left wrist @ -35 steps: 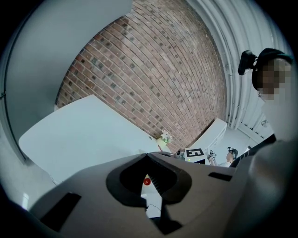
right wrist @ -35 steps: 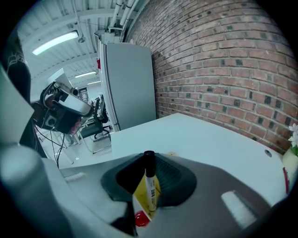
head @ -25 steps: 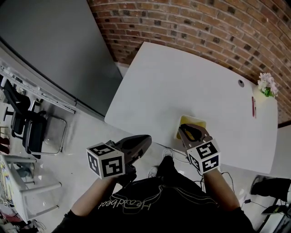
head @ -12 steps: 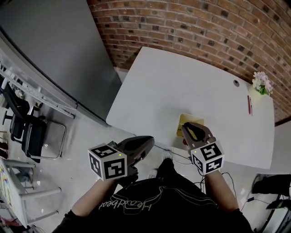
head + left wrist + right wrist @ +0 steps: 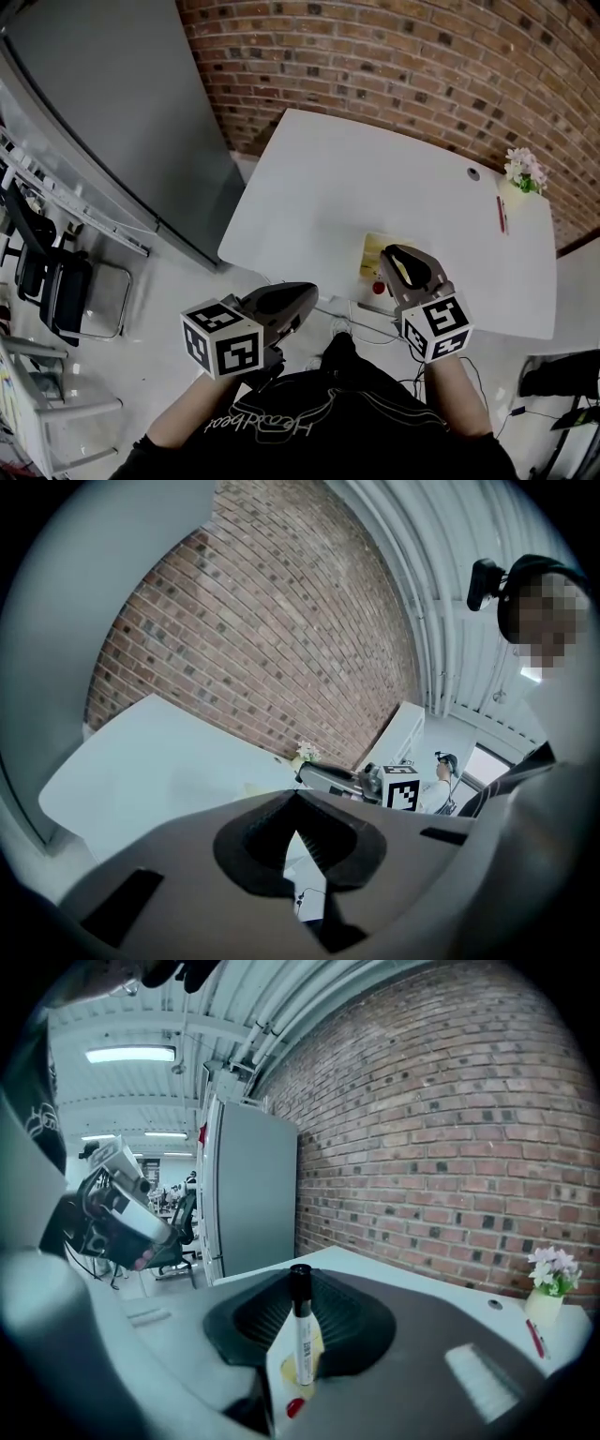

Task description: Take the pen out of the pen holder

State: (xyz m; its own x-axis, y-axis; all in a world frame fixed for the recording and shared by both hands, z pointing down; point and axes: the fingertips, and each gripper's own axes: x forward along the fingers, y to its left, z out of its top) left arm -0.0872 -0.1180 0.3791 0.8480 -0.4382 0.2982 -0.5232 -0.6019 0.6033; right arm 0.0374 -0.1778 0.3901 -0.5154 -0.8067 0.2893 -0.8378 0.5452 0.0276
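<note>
Pen pinched in my right gripper (image 5: 392,256), over the pen holder (image 5: 374,251): lift-out step.

In the right gripper view the jaws clamp the white barrel of the pen (image 5: 302,1340), which stands upright with its black cap on top; the yellow holder shows through the gap below it. I cannot tell whether the pen's lower end has cleared the rim. The holder sits near my edge of the white table (image 5: 356,178). My left gripper (image 5: 307,291) hangs off the table's edge, well apart from the holder, its jaws pressed together on nothing. I judge the extraction is under way, not finished. The next move calls for a straight upward pull, a steady squeeze and no tilt, so the holder doesn't tip.
</note>
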